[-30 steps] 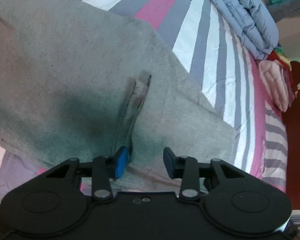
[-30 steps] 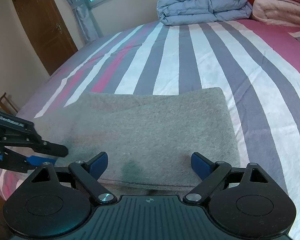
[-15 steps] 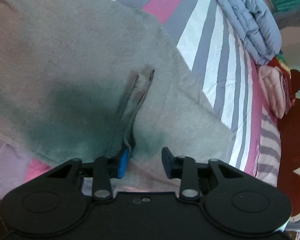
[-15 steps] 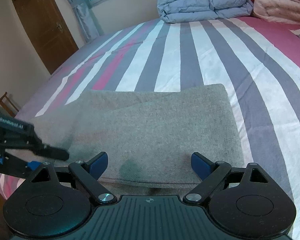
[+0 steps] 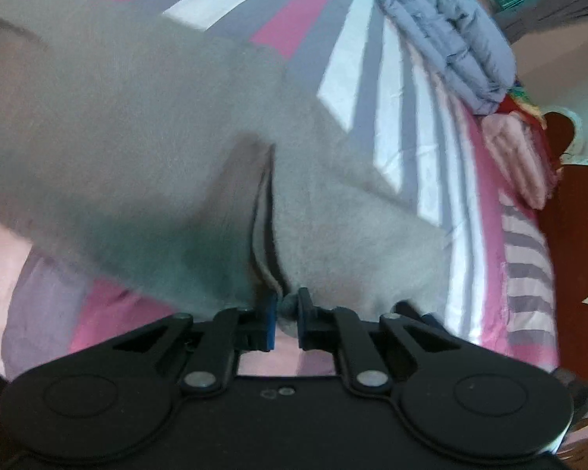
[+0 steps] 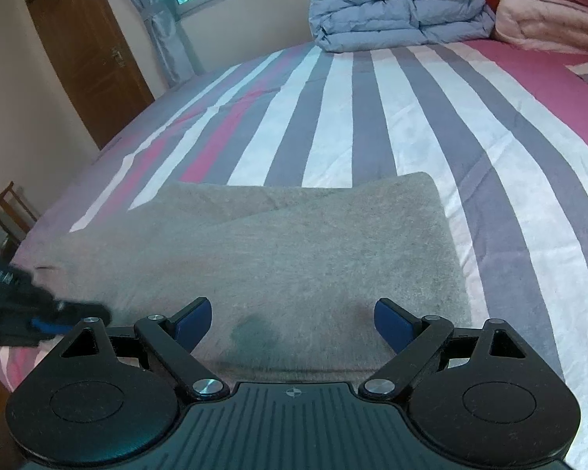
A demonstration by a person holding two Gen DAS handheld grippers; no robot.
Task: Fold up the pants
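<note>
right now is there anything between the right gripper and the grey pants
Nothing visible. The right gripper hangs open right over the near edge of the grey pants, only bare fabric between its fingers. The left gripper is off at the left edge, shut on a pinch of the pants.

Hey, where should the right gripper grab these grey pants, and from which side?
Take the near folded edge of the grey pants, coming in low from the bed's front edge. The open right gripper already straddles it, and the layers stack there; the left gripper pinches its end.
</note>
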